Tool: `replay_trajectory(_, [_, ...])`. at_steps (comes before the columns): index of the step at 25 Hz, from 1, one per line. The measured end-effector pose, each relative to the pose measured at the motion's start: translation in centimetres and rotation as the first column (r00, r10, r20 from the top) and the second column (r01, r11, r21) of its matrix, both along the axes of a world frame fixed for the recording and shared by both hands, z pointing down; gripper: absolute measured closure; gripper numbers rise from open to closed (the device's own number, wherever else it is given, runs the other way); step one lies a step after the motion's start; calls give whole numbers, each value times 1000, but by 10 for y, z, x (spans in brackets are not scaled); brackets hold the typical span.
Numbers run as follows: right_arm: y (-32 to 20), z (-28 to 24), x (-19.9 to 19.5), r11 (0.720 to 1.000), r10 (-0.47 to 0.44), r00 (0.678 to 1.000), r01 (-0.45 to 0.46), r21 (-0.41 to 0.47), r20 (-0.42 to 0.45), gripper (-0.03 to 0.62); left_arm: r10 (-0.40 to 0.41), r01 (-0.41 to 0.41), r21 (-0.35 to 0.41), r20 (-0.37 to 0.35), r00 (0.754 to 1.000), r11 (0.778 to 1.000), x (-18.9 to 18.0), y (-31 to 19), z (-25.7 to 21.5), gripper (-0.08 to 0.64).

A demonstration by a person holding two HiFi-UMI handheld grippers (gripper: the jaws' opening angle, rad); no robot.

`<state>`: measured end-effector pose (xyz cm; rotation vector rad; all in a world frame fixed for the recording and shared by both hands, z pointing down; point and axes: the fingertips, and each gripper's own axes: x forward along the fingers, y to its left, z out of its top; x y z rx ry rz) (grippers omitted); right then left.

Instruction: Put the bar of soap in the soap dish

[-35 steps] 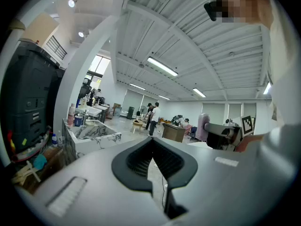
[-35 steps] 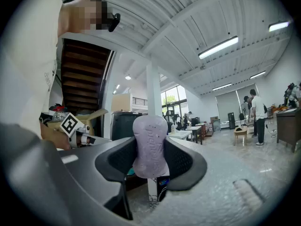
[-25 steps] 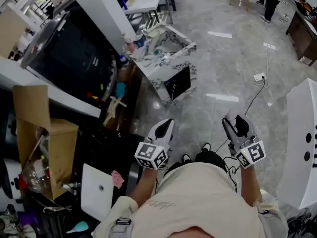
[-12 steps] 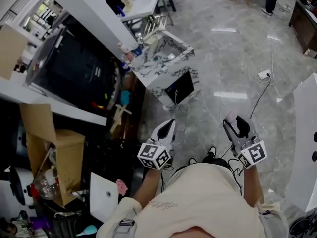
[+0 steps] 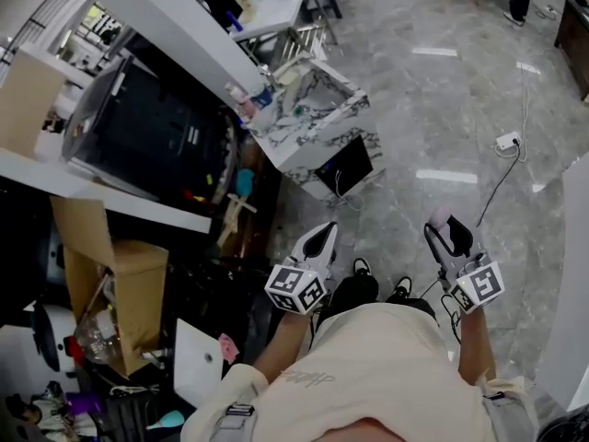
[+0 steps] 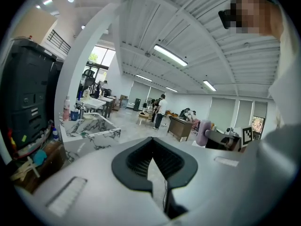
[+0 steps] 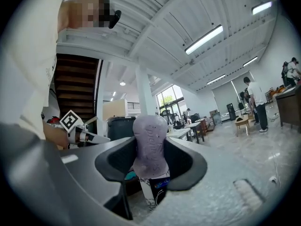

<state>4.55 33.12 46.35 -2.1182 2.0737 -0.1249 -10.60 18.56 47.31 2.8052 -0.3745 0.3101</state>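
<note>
From our head we look steeply down onto the left gripper (image 5: 320, 235), the right gripper (image 5: 448, 230) and the grey floor (image 5: 433, 127). Each gripper camera sits close behind its own jaws and faces roughly level across the hall. The left gripper view shares the marble basin stand (image 6: 89, 128) with the head view and catches the right gripper at its right side. The right gripper view, with the bar of soap (image 7: 149, 145) close before its lens, catches the left gripper at its left side.
</note>
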Motion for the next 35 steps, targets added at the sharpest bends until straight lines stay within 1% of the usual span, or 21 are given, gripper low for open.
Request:
replay_trajectory(2, [-3,5,9,1000,0,1000,0,-6,-5,403,6,-6,4,9,1000,1000,8,-4,2,543])
replay_trajectory(4, [-7,12,19,1000,22,1000,-22,-17,0,403,18,-18,3,12,1000,1000,17,-8,5,543])
replay_trajectory(6, [-10,18,28,999,42,999,-42,-29,15,403,29,-29,-6,9,1000,1000,26,-12,9,543])
replay_trajectory(9, [-19,26,39,997,49,998,-48,-52,29,403,42,-42,-27,9,999,999,42,-22,19,543])
replay_trajectory(12, [-32,26,51,996,51,999,-50,-71,19,403,62,-62,-40,19,998,997,65,-39,32,543])
replay_trajectory(14, [-43,22,58,996,56,998,-55,-76,16,403,86,-86,-29,17,996,996,84,-53,33,543])
replay_trajectory(17, [-69,14,69,996,46,999,-45,-82,10,403,105,-105,-17,-35,994,994,113,-80,22,543])
replay_trajectory(19, [-93,6,74,996,44,999,-43,-78,11,403,104,-106,-30,-50,993,994,123,-99,20,543])
replay_trajectory(20, [-105,0,75,996,42,999,-42,-76,1,403,108,-110,-37,-53,993,993,127,-108,20,543])
replay_trajectory(22, [-132,-10,78,996,27,999,-31,-81,-45,403,123,-125,-37,-60,991,991,137,-129,16,543])
replay_trajectory(24, [-162,-17,78,995,4,995,-13,-97,-99,403,128,-131,-31,-66,990,991,143,-155,13,543])
replay_trajectory(26, [-193,-21,77,994,-16,991,1,-112,-131,403,119,-121,-26,-72,990,992,145,-185,11,543])
replay_trajectory(28, [-220,-24,75,994,-29,991,16,-108,-128,403,104,-106,-17,-77,992,994,143,-214,9,543])
replay_trajectory(31, [-252,-31,74,997,-36,994,28,-76,-99,403,84,-85,-2,-90,992,996,137,-250,5,543])
replay_trajectory(35, [-285,-32,77,996,-47,994,40,-80,-95,403,43,-44,-9,-103,994,999,128,-282,3,543])
